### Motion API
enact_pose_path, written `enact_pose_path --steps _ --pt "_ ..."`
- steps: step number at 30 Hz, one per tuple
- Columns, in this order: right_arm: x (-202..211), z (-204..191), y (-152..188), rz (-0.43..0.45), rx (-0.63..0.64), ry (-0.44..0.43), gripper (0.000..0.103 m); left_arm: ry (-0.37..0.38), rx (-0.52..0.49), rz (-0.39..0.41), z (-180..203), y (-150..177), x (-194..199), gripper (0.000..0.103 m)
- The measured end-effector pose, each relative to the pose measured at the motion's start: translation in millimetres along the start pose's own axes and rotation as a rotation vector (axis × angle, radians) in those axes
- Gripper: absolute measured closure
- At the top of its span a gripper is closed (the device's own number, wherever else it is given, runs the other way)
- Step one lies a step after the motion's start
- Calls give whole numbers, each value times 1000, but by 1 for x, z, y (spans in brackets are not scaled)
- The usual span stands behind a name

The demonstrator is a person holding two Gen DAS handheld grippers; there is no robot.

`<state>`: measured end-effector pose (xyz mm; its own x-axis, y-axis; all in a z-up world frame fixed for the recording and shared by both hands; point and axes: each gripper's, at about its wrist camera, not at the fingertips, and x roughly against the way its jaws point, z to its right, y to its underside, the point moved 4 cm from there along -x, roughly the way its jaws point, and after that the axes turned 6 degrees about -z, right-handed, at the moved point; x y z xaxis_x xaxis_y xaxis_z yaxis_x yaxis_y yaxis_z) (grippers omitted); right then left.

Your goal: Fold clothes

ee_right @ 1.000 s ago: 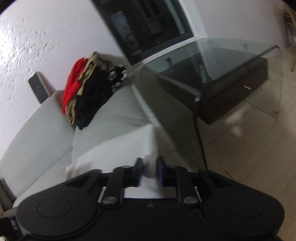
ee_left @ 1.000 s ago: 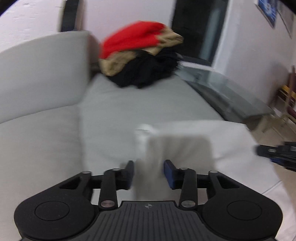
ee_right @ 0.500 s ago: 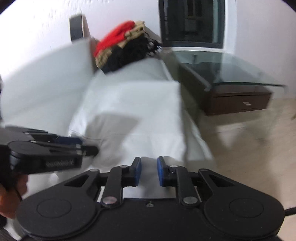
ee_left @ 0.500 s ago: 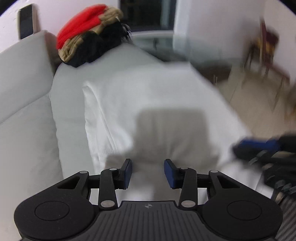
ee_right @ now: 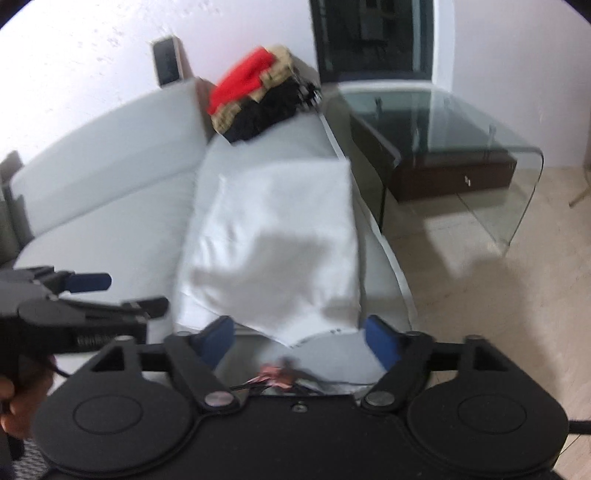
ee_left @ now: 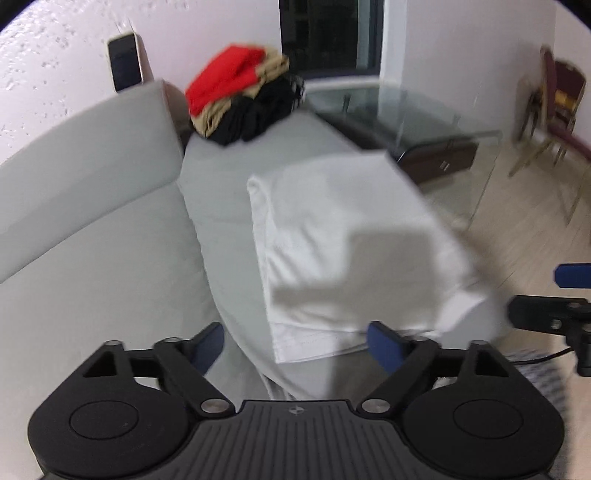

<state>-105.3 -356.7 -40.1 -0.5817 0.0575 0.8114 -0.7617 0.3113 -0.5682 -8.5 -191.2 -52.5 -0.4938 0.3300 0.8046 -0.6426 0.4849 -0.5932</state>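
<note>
Both tools [ee_left: 295, 343] [ee_right: 299, 338] now spread wide, released white garment [ee_left: 351, 243] on sofa [ee_left: 92, 184]; no legible text.

Surface: a pale grey sofa [ee_left: 221, 192].
On the seat: a folded white garment [ee_left: 343, 240] lying flat.
Far end: a heap of red, tan and black clothes [ee_left: 243, 99].

Grey sofa [ee_left: 92, 192] against a white textured wall [ee_left: 55, 48]. Glass coffee table [ee_right: 480, 147] just beside the sofa's seat edge, with a dark wood drawer unit [ee_right: 454, 177] under it. Dark window [ee_left: 328, 33] behind. Light wood floor [ee_right: 498, 314]. Dark red chair [ee_left: 561, 99] by the far wall (blurred).
</note>
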Motion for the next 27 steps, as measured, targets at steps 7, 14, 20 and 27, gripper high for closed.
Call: enact_pose_path --steps 7,14,20,27 --pt "77 -24 -18 11 50 63 0 59 45 66 7 1 77 1" --pt "116 -39 -21 -38 112 93 0 55 66 61 17 4 100 1" --pt "117 -43 -14 -45 124 115 0 71 90 26 22 8 95 1" --pt "102 -38 -4 -74 92 97 0 84 101 -15 27 13 81 1"
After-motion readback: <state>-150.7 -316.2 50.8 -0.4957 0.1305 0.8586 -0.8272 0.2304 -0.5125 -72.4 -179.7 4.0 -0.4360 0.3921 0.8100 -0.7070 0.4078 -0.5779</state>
